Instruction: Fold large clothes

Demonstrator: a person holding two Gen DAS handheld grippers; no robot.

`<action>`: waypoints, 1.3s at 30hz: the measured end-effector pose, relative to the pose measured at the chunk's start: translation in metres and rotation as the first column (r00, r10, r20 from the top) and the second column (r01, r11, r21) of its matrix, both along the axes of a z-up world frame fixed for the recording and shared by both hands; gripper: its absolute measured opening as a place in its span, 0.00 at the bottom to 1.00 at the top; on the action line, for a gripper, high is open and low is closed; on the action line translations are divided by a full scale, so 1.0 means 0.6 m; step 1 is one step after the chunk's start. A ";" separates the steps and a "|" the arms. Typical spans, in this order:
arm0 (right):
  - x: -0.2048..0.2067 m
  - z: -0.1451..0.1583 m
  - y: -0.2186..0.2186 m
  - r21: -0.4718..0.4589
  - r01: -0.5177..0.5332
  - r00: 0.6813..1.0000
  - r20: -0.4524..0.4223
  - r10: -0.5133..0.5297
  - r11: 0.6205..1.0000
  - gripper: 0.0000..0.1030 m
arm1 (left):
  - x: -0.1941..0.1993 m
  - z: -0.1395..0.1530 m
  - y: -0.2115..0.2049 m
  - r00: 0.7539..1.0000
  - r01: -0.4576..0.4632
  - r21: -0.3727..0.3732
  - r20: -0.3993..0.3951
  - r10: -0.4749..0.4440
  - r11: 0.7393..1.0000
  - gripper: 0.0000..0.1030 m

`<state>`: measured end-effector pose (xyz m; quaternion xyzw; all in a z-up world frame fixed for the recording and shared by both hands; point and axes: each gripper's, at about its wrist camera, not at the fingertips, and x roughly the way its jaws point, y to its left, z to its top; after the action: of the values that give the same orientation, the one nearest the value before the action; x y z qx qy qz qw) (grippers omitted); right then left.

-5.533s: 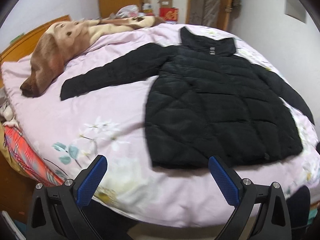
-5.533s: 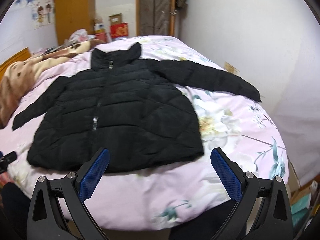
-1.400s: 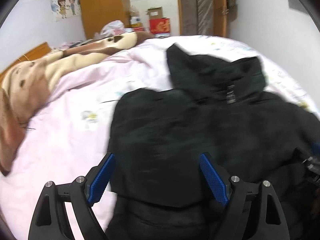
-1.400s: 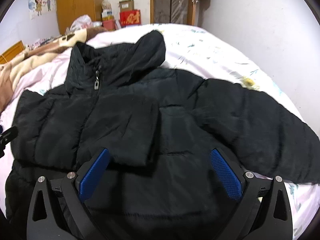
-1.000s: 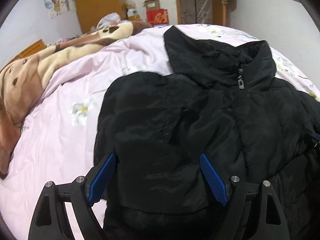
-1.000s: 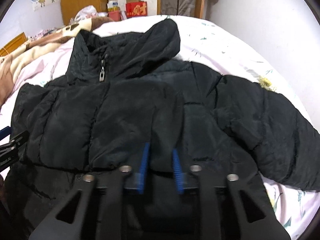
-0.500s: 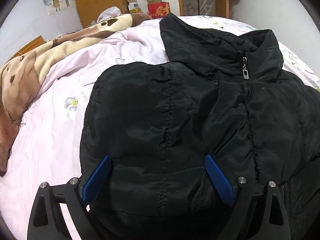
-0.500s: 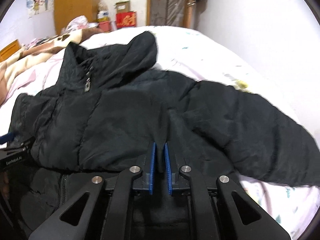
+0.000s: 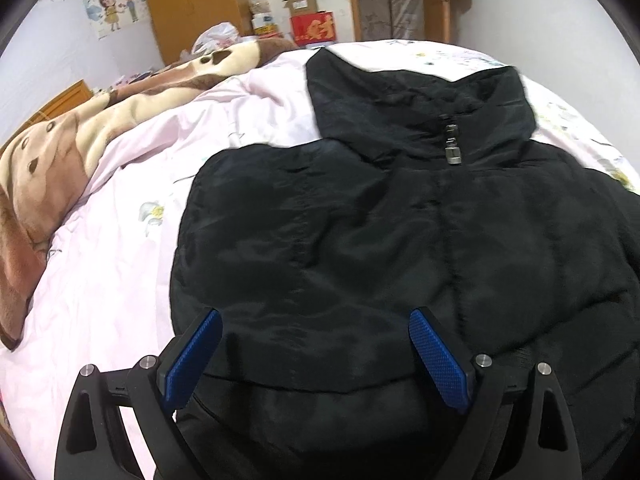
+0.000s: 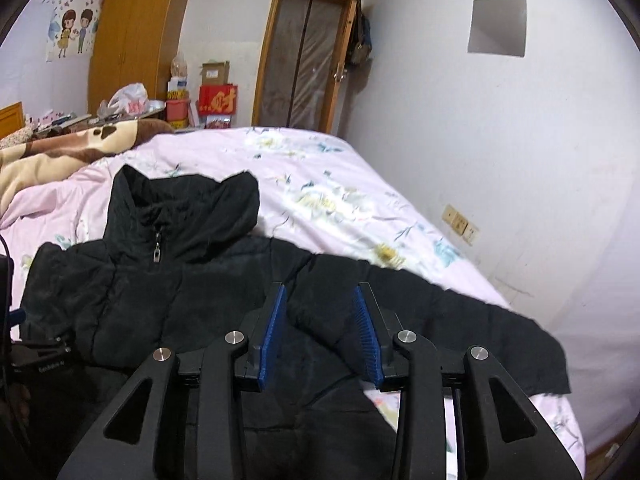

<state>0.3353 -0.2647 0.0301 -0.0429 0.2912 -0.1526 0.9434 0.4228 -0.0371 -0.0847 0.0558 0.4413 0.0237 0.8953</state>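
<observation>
A black puffer jacket [image 9: 400,240] lies front up on the pink floral bedspread [image 9: 120,240], collar and zip pull toward the far side. Its left sleeve is folded across the chest. Its right sleeve [image 10: 480,328] still stretches out to the right. My left gripper [image 9: 314,316] hovers open and wide over the folded sleeve, gripping nothing. My right gripper [image 10: 320,292] is raised above the jacket's middle. Its jaws are opening, and no cloth is pinched between the blue pads [image 10: 276,320]. The left gripper's black body shows at the left edge of the right wrist view.
A brown and cream blanket [image 9: 60,152] is piled along the bed's left side. A white wall [image 10: 500,160] with sockets [image 10: 460,218] runs close along the right edge of the bed. A wardrobe [image 10: 136,40], boxes and a door stand beyond the bed.
The right gripper has lifted and tipped up off the jacket, and its shut jaws have parted. The left gripper has shifted slightly over the jacket and stands a bit wider.
</observation>
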 end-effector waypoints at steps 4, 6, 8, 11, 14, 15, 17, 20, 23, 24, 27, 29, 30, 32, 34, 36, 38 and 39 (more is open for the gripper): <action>-0.019 0.017 -0.011 -0.004 0.012 1.000 0.018 -0.012 1.000 0.36 | -0.018 0.014 -0.032 0.999 0.047 -0.017 0.002 -0.047 0.999 0.92; -0.025 0.021 -0.019 -0.002 0.022 1.000 0.019 -0.022 1.000 0.36 | -0.030 0.020 -0.052 0.997 0.071 -0.012 0.015 -0.071 0.997 0.92; -0.032 0.022 -0.032 -0.008 0.039 0.999 0.012 -0.039 0.999 0.36 | -0.036 0.024 -0.070 0.995 0.097 -0.009 0.016 -0.097 0.995 0.92; -0.044 0.021 -0.049 -0.012 0.058 0.998 0.005 -0.058 0.998 0.36 | -0.045 0.027 -0.097 0.991 0.132 -0.013 0.012 -0.132 0.991 0.92; -0.054 0.019 -0.071 -0.008 0.084 0.996 -0.001 -0.084 0.996 0.36 | -0.052 0.030 -0.117 0.988 0.152 -0.020 0.014 -0.152 0.988 0.92; -0.057 0.019 -0.078 -0.007 0.091 0.996 -0.003 -0.091 0.996 0.37 | -0.054 0.032 -0.121 0.987 0.159 -0.024 0.015 -0.159 0.987 0.92; -0.062 0.020 -0.088 -0.004 0.100 0.995 -0.007 -0.100 0.995 0.37 | -0.054 0.035 -0.136 0.985 0.172 -0.029 0.014 -0.172 0.985 0.92; -0.068 0.017 -0.104 -0.008 0.108 0.994 -0.012 -0.108 0.994 0.40 | -0.057 0.045 -0.158 0.982 0.190 -0.052 0.018 -0.190 0.980 0.92; -0.071 0.005 -0.134 0.013 0.095 0.995 -0.033 -0.095 0.995 0.58 | -0.059 0.057 -0.183 0.977 0.215 -0.069 0.035 -0.213 0.974 0.92; -0.073 0.000 -0.149 0.024 0.104 0.994 -0.041 -0.103 0.994 0.59 | -0.059 0.058 -0.193 0.973 0.228 -0.071 0.037 -0.226 0.971 0.92; -0.087 -0.030 -0.233 0.052 0.220 0.972 -0.089 -0.215 0.974 0.63 | -0.058 0.059 -0.221 0.969 0.248 -0.085 0.034 -0.245 0.965 0.92; -0.099 -0.046 -0.288 0.081 0.293 0.952 -0.118 -0.282 0.953 0.68 | -0.054 0.061 -0.242 0.962 0.273 -0.108 0.033 -0.271 0.956 0.92; -0.112 -0.059 -0.334 0.113 0.350 0.933 -0.130 -0.335 0.930 0.69 | -0.052 0.061 -0.251 0.960 0.282 -0.111 0.031 -0.280 0.953 0.92; -0.131 -0.080 -0.403 0.144 0.437 0.896 -0.154 -0.416 0.888 0.71 | -0.049 0.064 -0.270 0.958 0.285 -0.094 0.056 -0.281 0.954 0.92; -0.145 -0.097 -0.456 0.159 0.507 0.858 -0.183 -0.479 0.847 0.75 | -0.045 0.064 -0.283 0.955 0.296 -0.092 0.059 -0.291 0.951 0.92; -0.161 -0.115 -0.510 0.184 0.573 0.817 -0.198 -0.541 0.798 0.75 | -0.040 0.054 -0.296 0.951 0.310 -0.115 0.040 -0.308 0.944 0.92; -0.169 -0.130 -0.545 0.201 0.610 0.791 -0.220 -0.571 0.767 0.75 | -0.040 0.041 -0.304 0.951 0.309 -0.090 0.026 -0.307 0.947 0.92; -0.172 -0.138 -0.563 0.227 0.621 0.783 -0.227 -0.579 0.750 0.75 | -0.043 0.035 -0.308 0.949 0.315 -0.077 0.027 -0.314 0.946 0.92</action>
<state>0.2322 -0.6027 -0.0530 0.1811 0.3750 -0.4002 0.8163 0.3970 -0.2221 -0.0637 0.0893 0.4208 -0.1366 0.8924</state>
